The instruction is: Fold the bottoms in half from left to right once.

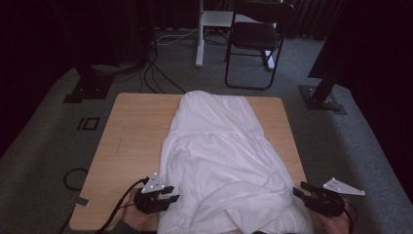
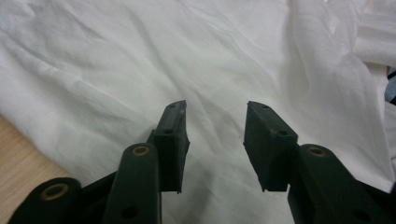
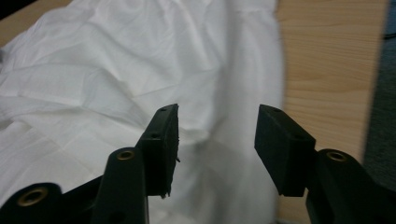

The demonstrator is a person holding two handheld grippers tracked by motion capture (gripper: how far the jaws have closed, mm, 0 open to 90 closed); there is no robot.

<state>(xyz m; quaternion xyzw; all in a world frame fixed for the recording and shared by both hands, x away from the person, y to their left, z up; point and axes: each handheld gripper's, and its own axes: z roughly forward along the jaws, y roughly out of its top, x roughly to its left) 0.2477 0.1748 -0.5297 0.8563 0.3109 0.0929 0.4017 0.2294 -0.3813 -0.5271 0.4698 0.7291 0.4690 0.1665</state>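
Note:
A white garment (image 1: 219, 156) lies lengthwise down the middle of the wooden table (image 1: 131, 136), rumpled and bunched at the near end. My left gripper (image 1: 171, 193) sits at the garment's near left edge, jaws open, with white cloth (image 2: 196, 70) just ahead of them and nothing held. My right gripper (image 1: 298, 190) is at the near right edge, also open, its jaws over the cloth's border (image 3: 219, 84) with bare table (image 3: 327, 70) to the right. A hand holds each gripper at the table's front edge.
A black folding chair (image 1: 255, 39) and a white stand (image 1: 200, 34) are on the carpet beyond the table. Black frame feet (image 1: 87, 87) (image 1: 324, 97) flank the table's far corners. Cables trail on the floor at left (image 1: 73, 178).

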